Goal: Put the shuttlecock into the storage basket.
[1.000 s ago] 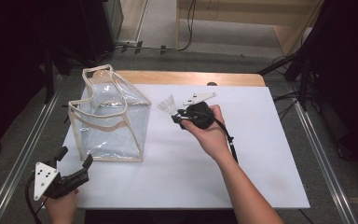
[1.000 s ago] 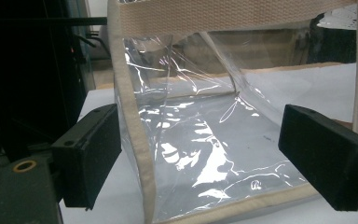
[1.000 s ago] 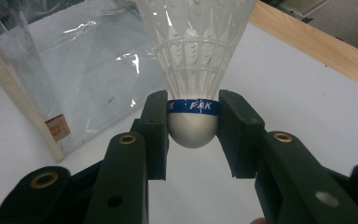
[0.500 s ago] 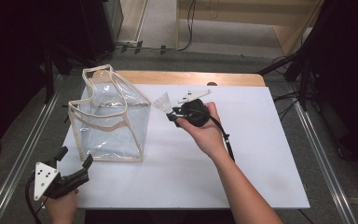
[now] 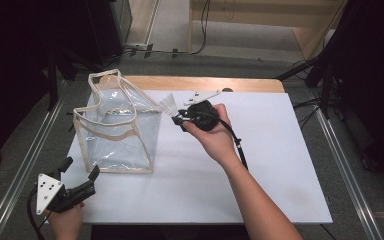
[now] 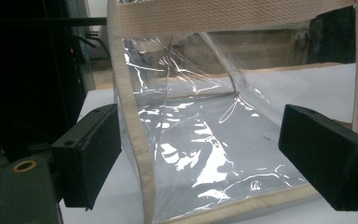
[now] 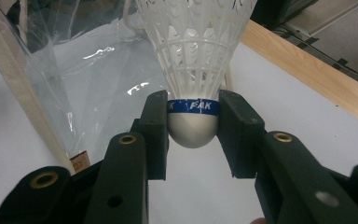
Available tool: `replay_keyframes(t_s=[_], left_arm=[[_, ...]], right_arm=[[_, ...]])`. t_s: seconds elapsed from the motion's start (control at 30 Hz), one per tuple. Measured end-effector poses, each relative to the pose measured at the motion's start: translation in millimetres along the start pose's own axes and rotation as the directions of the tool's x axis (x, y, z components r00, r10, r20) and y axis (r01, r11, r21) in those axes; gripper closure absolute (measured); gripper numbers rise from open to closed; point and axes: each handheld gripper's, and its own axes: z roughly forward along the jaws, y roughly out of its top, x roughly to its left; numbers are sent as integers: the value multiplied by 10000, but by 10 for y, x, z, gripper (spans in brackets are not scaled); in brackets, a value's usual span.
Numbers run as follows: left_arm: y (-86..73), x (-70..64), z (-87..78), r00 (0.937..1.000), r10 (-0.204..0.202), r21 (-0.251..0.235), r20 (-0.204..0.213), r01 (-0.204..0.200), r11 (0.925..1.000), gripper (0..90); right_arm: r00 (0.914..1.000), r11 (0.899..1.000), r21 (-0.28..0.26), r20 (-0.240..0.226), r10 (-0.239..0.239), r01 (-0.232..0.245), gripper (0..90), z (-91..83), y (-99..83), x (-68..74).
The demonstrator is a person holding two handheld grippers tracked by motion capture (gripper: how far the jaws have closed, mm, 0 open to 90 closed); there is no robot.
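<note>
Shuttlecock [image 7: 193, 70] carried toward the clear bag [image 5: 117, 127], clamped in the right gripper [image 7: 193, 123].
Next: lift over the rim and release inside (left gripper [image 5: 77, 175] gapes empty, near the bag).

Bag mouth: we see the clear bag [image 5: 117, 132] standing upright, its top open and unblocked from above.
Right side: our right gripper [image 5: 177, 120], clamped on the shuttlecock [image 5: 169, 104], sits just beside the bag's upper right wall, which bars a straight sideways push.
Left side: our left gripper [image 5: 80, 175] rests near the table's [image 5: 280, 165] front-left corner with jaws spread, the bag's near corner edge close ahead between them.
Open room: the table right of the bag lies bare.
</note>
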Motion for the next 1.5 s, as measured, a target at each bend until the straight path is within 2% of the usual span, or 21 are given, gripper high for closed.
replay_keyframes(t_s=[0.57,1.5], left_arm=[[0,-2,2,10000,24,13,19,-24,10000,137],[2,0,3,10000,23,16,36,-23,10000,137]], right_arm=[[9999,9997,-228,-116,-117,114,628,3,122,59],[9983,9969,-661,-367,-456,431,628,7,408,258]])
